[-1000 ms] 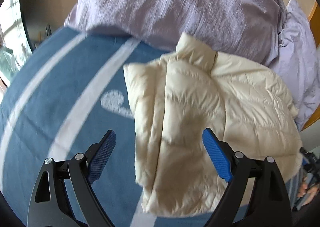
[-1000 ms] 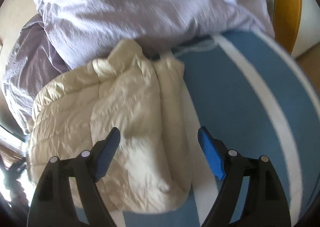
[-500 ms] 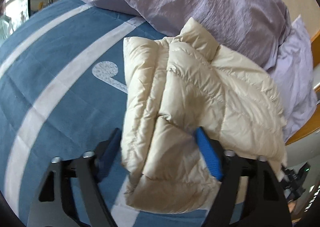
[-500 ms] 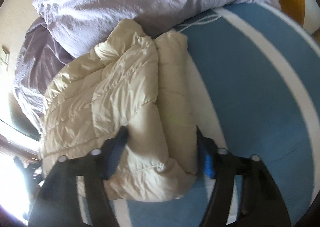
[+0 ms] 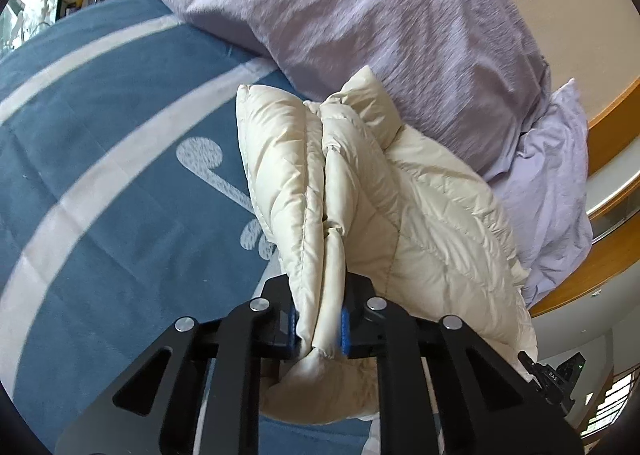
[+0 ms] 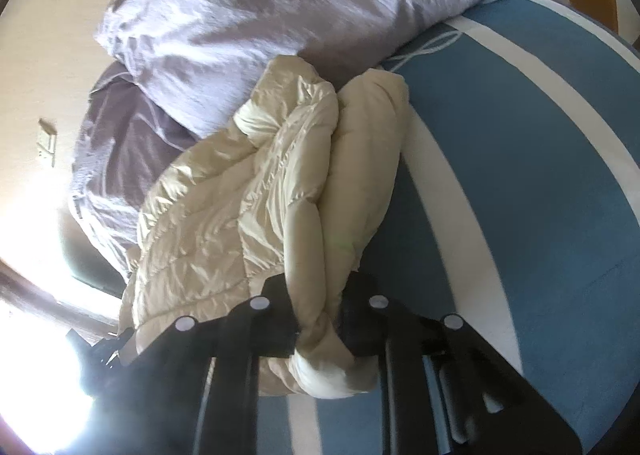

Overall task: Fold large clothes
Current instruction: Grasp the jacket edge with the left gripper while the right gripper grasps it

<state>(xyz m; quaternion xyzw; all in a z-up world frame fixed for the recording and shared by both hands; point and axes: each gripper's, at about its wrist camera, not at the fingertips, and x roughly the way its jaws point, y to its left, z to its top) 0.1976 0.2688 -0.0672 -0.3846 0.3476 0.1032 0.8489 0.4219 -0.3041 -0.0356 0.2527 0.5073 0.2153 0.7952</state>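
My left gripper (image 5: 319, 329) has its jaws drawn in tight on the near edge of the cream puffer jacket (image 5: 360, 191); the blue pads (image 5: 345, 329) press a thick pinch of quilted layers from both sides, and a rounded lump of fabric bulges out toward the camera just below them. My right gripper (image 6: 320, 329) is likewise clamped on the jacket (image 6: 256, 207), with a bunched hem squeezed between its jaws and a puffed fold hanging out beneath.

The jacket lies on the bed, on a blue blanket (image 5: 104, 183) crossed by broad white stripes (image 5: 120, 159). It is folded lengthwise, with two long padded ridges running away from my left jaws toward the collar (image 5: 370, 103), which stands up at the far end against a lilac duvet (image 5: 360, 11). The duvet is heaped across the head of the bed and touches the jacket's far side. A paler lilac pillow (image 5: 548, 191) sits just beside the jacket in the left wrist view.

On the blanket, a white woven motif (image 5: 208, 167) shows near the jacket's edge, partly covered by it; I cannot read it as any letter or word. A small dark device (image 5: 556, 375) low in the left wrist view carries tiny print too small to make out.
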